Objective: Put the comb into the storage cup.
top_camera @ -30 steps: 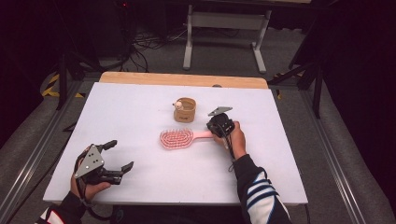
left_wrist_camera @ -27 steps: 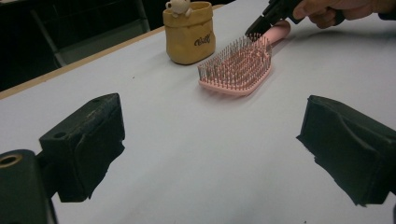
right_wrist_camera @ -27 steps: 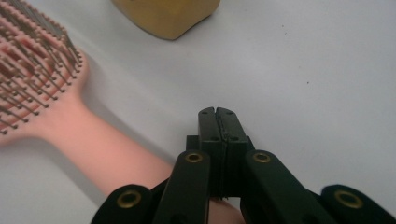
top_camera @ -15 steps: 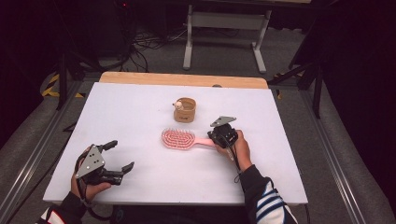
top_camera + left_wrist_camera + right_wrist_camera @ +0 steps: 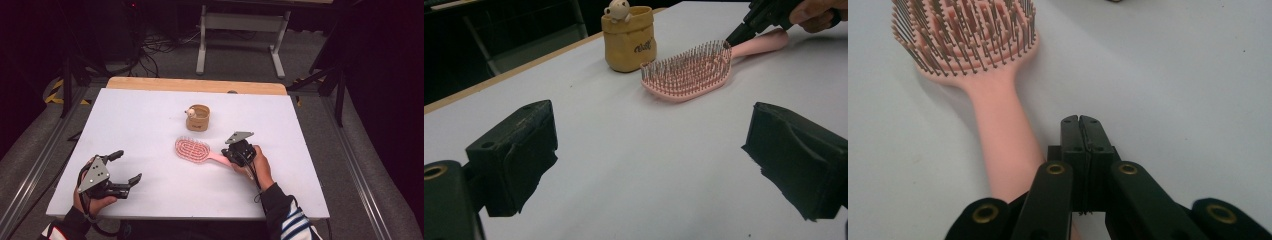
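Across the white table point(image 5: 150, 115), everything I am working with sits in the middle and along my near edge. Largest after the table is the pink hairbrush point(image 5: 196, 150), lying flat with its bristles up just past the centre; its oval head points toward my left and its handle runs out toward my right hand. From my left gripper view the brush point(image 5: 689, 75) lies ahead of me on the bare white surface.

My left gripper point(image 5: 122, 170) rests low at the near left corner in my left hand point(image 5: 90, 200), well apart from the brush. Its two black pads stand wide apart with only tabletop between them, so it holds nothing.

My right gripper point(image 5: 231, 154) sits at the handle end of the brush. Seen along its own length, my right gripper point(image 5: 1081, 120) has its pads pressed flat together with no gap, and the pink handle point(image 5: 1003, 145) lies just beside them, to the left in that view, not between them. So it is fully closed on nothing.

Smallest is the little tan fabric pot point(image 5: 199, 118), upright just beyond the brush head, with a small pale figure on its rim.
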`<state>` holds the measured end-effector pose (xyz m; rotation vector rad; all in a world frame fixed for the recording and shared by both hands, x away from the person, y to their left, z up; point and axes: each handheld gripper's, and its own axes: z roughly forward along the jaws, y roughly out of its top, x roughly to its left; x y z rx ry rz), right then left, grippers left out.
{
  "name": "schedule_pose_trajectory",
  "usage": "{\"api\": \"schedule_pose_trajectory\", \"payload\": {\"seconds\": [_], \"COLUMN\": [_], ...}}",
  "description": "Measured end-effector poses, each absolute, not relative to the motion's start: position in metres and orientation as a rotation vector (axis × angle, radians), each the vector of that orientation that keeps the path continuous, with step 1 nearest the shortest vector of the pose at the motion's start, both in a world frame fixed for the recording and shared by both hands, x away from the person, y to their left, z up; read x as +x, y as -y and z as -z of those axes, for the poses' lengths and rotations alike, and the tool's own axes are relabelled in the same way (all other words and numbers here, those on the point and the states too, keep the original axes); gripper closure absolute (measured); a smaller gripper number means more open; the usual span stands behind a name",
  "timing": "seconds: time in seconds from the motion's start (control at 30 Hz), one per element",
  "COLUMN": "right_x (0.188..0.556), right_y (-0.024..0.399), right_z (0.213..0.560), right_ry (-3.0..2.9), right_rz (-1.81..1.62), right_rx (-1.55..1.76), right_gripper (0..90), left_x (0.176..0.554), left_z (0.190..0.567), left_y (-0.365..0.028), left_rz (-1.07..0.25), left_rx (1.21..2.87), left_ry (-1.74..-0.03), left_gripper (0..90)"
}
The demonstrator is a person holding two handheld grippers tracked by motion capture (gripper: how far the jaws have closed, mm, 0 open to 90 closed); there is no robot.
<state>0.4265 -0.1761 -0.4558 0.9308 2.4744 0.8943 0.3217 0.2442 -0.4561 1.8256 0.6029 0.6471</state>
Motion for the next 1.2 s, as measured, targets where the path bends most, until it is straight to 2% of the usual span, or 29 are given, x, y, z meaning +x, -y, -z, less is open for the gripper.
{"api": "schedule_pose_trajectory", "payload": {"seconds": [1.2], "right_x": [0.381], "right_y": [0.198], "right_z": [0.454], "right_ry": [-2.569], "right_rz": [-0.909], "right_rx": [0.831], "right_gripper": [89.2], "left_x": [0.322], "left_z": [0.457], "left_y": [-0.241], "left_rz": [-0.638], "left_rx": [1.852], "left_ry": [-0.598], "left_gripper": [7.6]}}
